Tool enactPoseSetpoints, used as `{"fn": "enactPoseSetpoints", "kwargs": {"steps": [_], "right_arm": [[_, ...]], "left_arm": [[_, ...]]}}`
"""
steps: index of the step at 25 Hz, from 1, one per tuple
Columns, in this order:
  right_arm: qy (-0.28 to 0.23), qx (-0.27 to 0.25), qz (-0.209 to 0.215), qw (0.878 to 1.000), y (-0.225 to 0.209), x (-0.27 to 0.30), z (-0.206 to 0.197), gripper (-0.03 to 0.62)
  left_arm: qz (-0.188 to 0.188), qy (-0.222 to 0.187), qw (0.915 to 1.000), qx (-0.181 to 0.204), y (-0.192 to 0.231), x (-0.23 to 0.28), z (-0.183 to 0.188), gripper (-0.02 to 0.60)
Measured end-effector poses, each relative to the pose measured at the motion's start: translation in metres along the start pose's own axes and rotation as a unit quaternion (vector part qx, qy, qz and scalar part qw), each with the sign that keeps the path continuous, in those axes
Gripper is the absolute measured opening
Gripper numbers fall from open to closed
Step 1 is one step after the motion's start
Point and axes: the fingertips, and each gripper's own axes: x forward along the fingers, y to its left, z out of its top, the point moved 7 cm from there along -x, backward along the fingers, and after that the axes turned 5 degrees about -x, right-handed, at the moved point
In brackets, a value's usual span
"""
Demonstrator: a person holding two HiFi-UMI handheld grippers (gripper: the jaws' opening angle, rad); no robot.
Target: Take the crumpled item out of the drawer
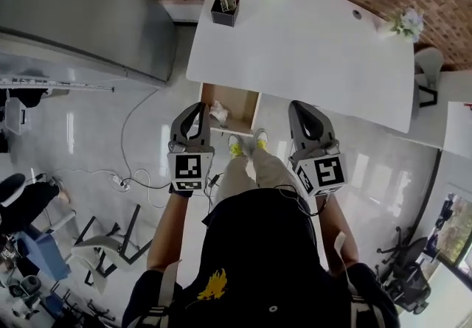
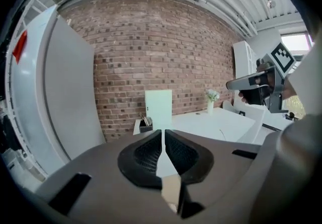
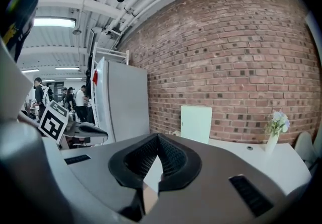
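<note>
White crumpled item (image 1: 219, 111) lies in the open wooden drawer (image 1: 243, 102), just right of the left gripper (image 1: 198, 105), with the right gripper (image 1: 298, 105) farther right. Left gripper view: jaws together, empty; best spread them before reaching in. Right gripper view: likewise closed, empty.

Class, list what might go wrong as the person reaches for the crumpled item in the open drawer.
The left tongs and right tongs are both shut; unopened, they may only push the crumpled item deeper. The item lies by the wall of the drawer, near the edge of the desk, so the tongs might catch there.
</note>
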Motion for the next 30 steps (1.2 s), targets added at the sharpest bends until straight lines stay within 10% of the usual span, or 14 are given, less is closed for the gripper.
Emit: {"fn": "enactPoseSetpoints", "kwargs": {"steps": [10,23,30], "right_arm": [[0.060,0.014,0.027,0.998,0.004,0.030,-0.080,0.026],[0.139,0.093,-0.020,0.986,0.019,0.094,-0.267,0.026],[0.171,0.122,-0.016,0.978,0.028,0.088,-0.316,0.026]], "left_arm": [[-0.082,0.193,0.9778,0.006,-0.010,0.093,-0.154,0.249],[-0.100,0.446,0.8895,-0.009,-0.009,0.205,-0.428,0.328],[-0.089,0.544,0.8327,-0.058,-0.018,0.233,-0.503,0.328]]}}
